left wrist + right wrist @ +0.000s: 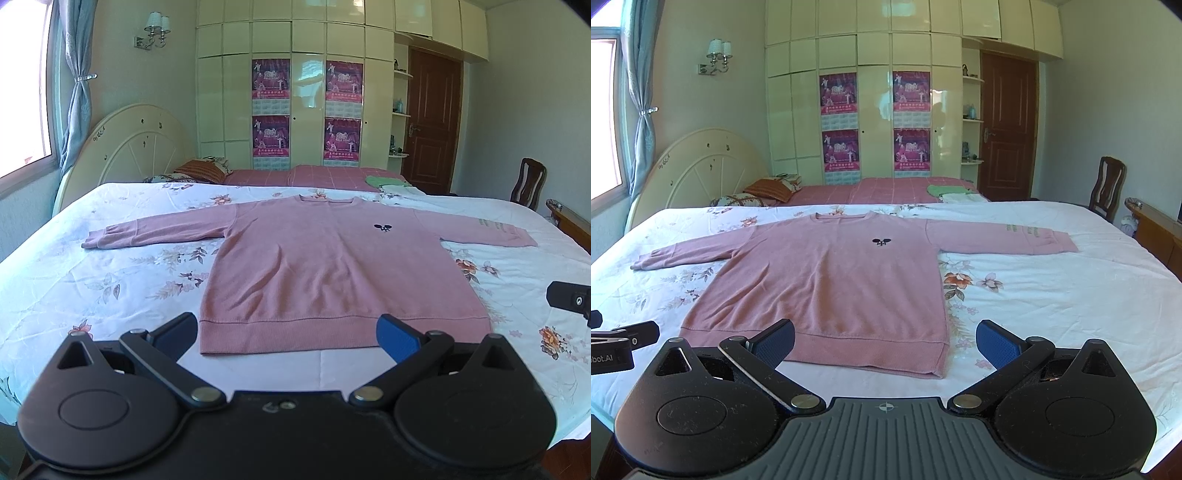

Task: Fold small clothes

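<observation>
A pink long-sleeved sweater [325,266] lies flat, front up, on the floral white bedsheet [110,280], both sleeves spread out to the sides and the hem nearest me. It also shows in the right wrist view [827,280]. My left gripper [288,334] is open and empty, hovering just before the hem. My right gripper [886,341] is open and empty, over the hem's right part. Each gripper's tip shows at the edge of the other's view: the right gripper [570,301] and the left gripper [624,341].
A pink checked blanket [306,175], pillows [201,171] and folded green and white cloth [386,181] lie at the far side of the bed. A rounded headboard [125,147] is at the left, a wardrobe [295,92] behind, a wooden chair [530,182] and door [430,122] at the right.
</observation>
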Motion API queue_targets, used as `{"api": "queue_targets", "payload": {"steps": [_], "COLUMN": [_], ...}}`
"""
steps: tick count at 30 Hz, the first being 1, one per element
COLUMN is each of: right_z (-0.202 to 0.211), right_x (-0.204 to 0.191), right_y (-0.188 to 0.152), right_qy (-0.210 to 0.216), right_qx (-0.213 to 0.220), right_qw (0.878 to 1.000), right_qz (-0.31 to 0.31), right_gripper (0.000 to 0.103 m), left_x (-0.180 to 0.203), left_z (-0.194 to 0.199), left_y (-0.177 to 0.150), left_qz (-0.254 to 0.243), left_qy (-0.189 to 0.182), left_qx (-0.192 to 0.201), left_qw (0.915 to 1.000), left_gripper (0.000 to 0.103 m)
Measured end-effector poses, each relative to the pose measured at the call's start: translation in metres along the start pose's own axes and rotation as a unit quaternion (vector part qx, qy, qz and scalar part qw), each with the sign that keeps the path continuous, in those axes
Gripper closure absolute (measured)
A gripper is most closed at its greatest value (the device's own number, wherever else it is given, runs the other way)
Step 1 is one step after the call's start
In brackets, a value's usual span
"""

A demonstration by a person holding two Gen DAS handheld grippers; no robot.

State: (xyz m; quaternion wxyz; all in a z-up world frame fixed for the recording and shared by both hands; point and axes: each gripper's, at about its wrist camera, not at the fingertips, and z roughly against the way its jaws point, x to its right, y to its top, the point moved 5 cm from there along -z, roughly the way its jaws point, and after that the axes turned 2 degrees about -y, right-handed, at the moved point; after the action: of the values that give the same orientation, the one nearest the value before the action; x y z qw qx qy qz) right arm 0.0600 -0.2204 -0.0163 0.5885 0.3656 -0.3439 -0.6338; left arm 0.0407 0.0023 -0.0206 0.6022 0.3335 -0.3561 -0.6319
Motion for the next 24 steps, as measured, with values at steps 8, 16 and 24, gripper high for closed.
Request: {"api": "queue_targets", "payload": {"steps": [8,16,24], "right_z": [-0.010,-0.039,-0.083], "right_x": [0.009,0.030,0.072], "right_y": [0.016,0.047,0.060], "right_qy": [-0.004,-0.024,-0.065], "right_qx": [0.013,0.032,0.031], "right_qw": [1.000,0.999,0.997], "right_qz": [0.007,-0.006,-0.034], "right_gripper": [0.000,0.000,0.000], "left_x": [0.001,0.005,0.013], "left_z": [-0.010,-0.042,-0.100], "left_y": [0.029,0.061,0.071], "left_qz": [0.007,0.019,0.023], "left_qy": [-0.014,-0.048,-0.069], "left_qx": [0.022,0.045,0.010], "left_qw": [0.9996,0.9977,0.9973], "left_gripper": [0.000,0.000,0.001]}}
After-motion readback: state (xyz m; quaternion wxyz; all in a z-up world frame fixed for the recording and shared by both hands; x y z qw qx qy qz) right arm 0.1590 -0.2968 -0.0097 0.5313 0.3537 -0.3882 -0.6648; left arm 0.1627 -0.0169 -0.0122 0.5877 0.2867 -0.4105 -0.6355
